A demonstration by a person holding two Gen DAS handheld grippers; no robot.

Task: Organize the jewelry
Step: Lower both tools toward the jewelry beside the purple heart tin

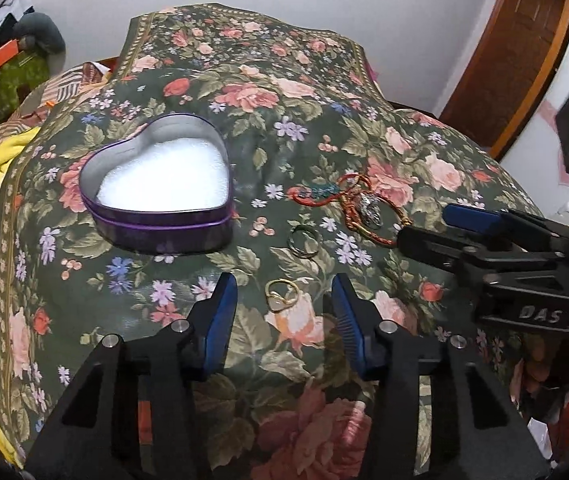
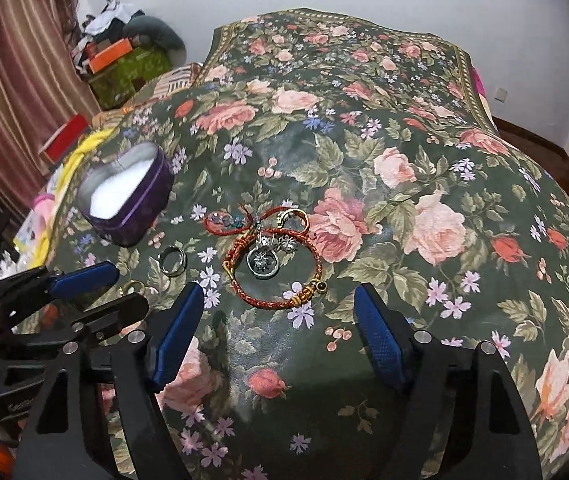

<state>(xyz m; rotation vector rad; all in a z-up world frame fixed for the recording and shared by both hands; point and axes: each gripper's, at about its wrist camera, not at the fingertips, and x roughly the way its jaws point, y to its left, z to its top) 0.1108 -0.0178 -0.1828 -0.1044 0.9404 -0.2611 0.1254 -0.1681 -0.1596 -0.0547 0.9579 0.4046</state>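
Left tongs gape empty around the gold ring; right tongs gape before the red bracelet.

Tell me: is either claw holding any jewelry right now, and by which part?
Nothing is held. The left claw is open around the gold ring on the floral cloth, not touching it. The right claw is open near the red bracelet.

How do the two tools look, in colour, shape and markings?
Both are alike. The left tool has a black angular frame with triangular cut-outs, silver round bolt heads and two fingers faced with ribbed blue pads. The right tool has the same build; seen from the left wrist camera, its black body bears raised letters "DAS". No cables or sleeves show.
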